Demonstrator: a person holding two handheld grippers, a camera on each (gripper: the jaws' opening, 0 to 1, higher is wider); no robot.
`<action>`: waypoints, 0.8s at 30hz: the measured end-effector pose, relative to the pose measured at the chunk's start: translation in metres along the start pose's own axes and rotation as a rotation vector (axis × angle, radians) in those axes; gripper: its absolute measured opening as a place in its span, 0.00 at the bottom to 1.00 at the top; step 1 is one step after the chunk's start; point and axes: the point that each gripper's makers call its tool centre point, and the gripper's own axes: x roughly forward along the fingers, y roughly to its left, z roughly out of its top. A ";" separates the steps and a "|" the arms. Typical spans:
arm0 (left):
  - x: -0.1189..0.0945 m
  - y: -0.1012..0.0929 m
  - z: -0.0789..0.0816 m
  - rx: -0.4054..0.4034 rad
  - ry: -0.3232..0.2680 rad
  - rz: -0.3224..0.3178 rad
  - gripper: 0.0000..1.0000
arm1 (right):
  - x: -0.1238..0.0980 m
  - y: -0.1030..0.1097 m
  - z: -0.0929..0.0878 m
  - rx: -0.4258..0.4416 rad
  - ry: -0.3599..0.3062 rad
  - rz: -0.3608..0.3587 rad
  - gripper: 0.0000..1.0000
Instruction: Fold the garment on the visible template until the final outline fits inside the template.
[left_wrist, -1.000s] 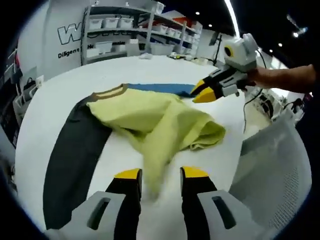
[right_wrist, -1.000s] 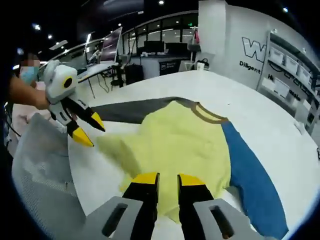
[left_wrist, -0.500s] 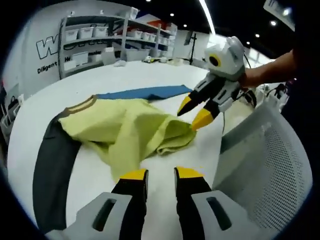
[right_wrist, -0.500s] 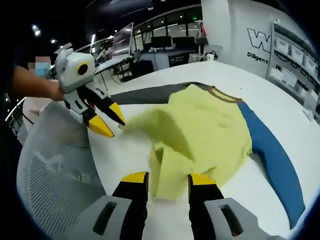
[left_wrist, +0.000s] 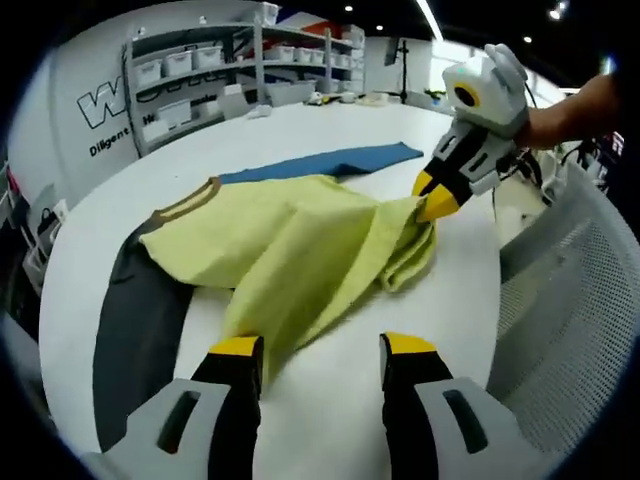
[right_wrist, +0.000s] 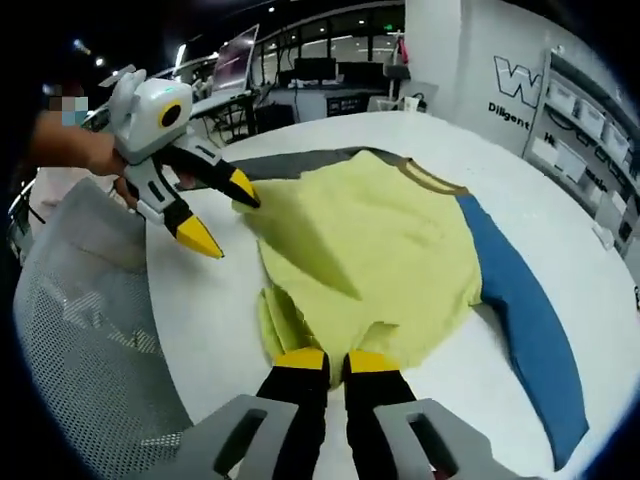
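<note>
**Garment half-gathered on the white table, both grippers at its hem**

Garment (left_wrist: 290, 250), a yellow-bodied shirt with one grey sleeve (left_wrist: 135, 330) and one blue sleeve (right_wrist: 525, 320), lies on the round white table (left_wrist: 340, 400) with its lower part bunched and lifted. No template outline can be made out on the tabletop.

Nearest in the right gripper view, the right gripper (right_wrist: 325, 362) has its jaws drawn almost together over the rumpled yellow hem; it appears to pinch the cloth edge, likely to carry that corner up toward the collar. In the left gripper view the same gripper meets the fabric at its far corner.

The left gripper (left_wrist: 322, 346) stands with jaws wide apart, a tongue of yellow cloth running toward the gap but not clamped; seen from the right gripper view, its yellow tips are spread beside the other hem corner, probably poised to take hold so both corners rise together.

Farther off, the brown collar (right_wrist: 432, 178) lies flat. A mesh chair back (right_wrist: 85, 360) stands beside the table; shelves with bins (left_wrist: 210, 65) line the wall.
</note>
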 end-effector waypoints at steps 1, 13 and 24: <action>0.001 0.002 -0.001 -0.008 0.007 0.005 0.44 | -0.001 -0.008 0.007 -0.009 -0.016 -0.021 0.00; 0.008 0.029 -0.010 0.006 0.058 0.116 0.47 | 0.008 -0.044 0.023 -0.027 -0.027 -0.130 0.00; 0.013 0.036 -0.016 -0.027 0.082 0.132 0.42 | 0.014 -0.017 -0.017 0.223 0.034 -0.069 0.17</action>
